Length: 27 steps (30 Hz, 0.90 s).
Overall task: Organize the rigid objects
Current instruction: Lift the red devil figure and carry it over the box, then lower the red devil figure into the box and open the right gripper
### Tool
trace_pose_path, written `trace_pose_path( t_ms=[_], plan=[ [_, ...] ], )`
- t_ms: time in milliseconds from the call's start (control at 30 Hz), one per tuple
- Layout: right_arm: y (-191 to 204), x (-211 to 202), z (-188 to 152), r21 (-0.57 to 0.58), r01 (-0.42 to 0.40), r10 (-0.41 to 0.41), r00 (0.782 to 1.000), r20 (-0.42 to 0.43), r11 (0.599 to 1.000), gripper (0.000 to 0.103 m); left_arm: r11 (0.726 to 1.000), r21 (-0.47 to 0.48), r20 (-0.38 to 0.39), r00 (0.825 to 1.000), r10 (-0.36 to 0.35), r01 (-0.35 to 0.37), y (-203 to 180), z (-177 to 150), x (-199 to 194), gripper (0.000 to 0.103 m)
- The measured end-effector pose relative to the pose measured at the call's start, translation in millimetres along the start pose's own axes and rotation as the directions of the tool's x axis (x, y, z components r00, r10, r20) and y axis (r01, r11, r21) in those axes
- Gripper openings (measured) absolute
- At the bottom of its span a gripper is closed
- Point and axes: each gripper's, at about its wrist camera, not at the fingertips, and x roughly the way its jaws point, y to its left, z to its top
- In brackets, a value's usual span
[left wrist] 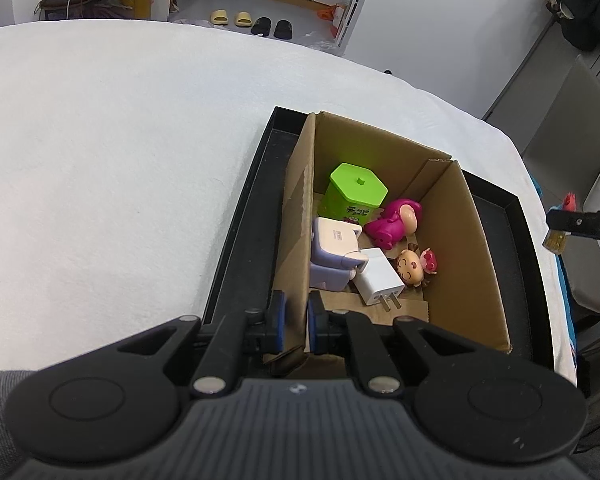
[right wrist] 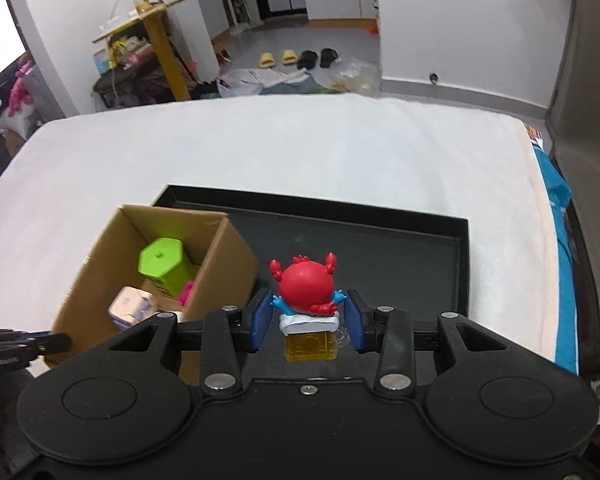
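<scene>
My right gripper (right wrist: 308, 322) is shut on a red crab figurine (right wrist: 306, 284) that sits on a yellow beer-mug base, held above the black tray (right wrist: 400, 256). My left gripper (left wrist: 296, 320) is shut on the near left wall of the open cardboard box (left wrist: 456, 220), which stands in the tray's left part. Inside the box lie a green hexagonal container (left wrist: 356, 192), a pink figure (left wrist: 392, 222), a small doll figure (left wrist: 414, 268), a white charger plug (left wrist: 380, 280) and a purple-white adapter (left wrist: 334, 252). In the left wrist view the right gripper (left wrist: 580, 224) shows at the right edge.
The tray (left wrist: 240, 216) rests on a table under a white cloth (left wrist: 120, 160). To the right of the box (right wrist: 228, 264) is the tray's bare floor. Beyond the table stand a chair (left wrist: 572, 128), slippers on the floor and cluttered shelves.
</scene>
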Motion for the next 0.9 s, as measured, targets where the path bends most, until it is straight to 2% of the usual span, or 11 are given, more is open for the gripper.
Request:
trace_pose_path(
  t_ms=[467, 900],
  plan=[
    [36.4, -5.3, 8.9, -0.022, -0.108, 0.109, 0.993, 0.036, 0.994, 0.039, 1.000, -0.001, 0.000, 1.000, -0.005, 0.005, 0.3, 0.1, -0.7, 0.010],
    [84.2, 11.2, 7.6, -0.099, -0.171, 0.170, 0.985, -0.017, 0.980, 0.039, 1.000, -0.012, 0.002, 1.000, -0.022, 0.023, 3.4, 0.6, -1.5, 0.010]
  ],
)
